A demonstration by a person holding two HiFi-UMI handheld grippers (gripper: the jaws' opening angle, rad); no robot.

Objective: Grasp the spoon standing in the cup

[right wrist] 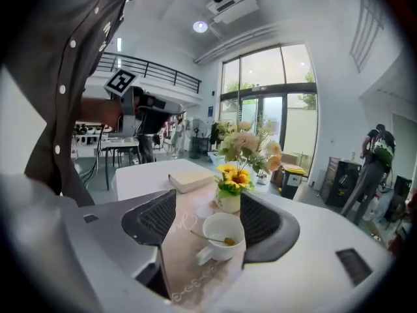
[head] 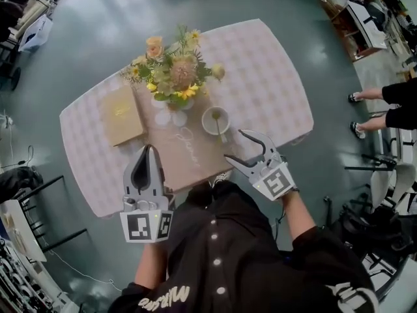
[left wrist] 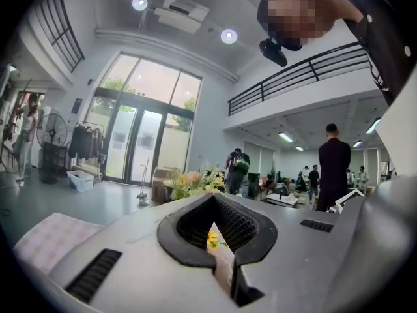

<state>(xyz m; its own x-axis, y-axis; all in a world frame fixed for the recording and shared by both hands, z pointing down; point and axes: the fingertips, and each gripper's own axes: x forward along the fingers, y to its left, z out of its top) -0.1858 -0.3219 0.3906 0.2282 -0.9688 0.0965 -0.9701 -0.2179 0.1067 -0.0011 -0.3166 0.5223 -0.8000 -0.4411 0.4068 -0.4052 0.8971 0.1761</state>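
My right claw (head: 234, 144) is spread wide with nothing in it, and the white ceramic cup (right wrist: 221, 235) lies straight ahead, framed between the jaws but just past their tips, its ear turned toward me; the slim gold metal spoon (right wrist: 208, 236) leans inside that cup, bowl low at the right, handle slanting up to the left rim, so I judge its long axis runs jaw to jaw and my wrist must roll. My left claw (head: 148, 150) is clenched on nothing, farther from the cup; beyond the cup a small white vase (right wrist: 228, 201) holds yellow and peach flowers.
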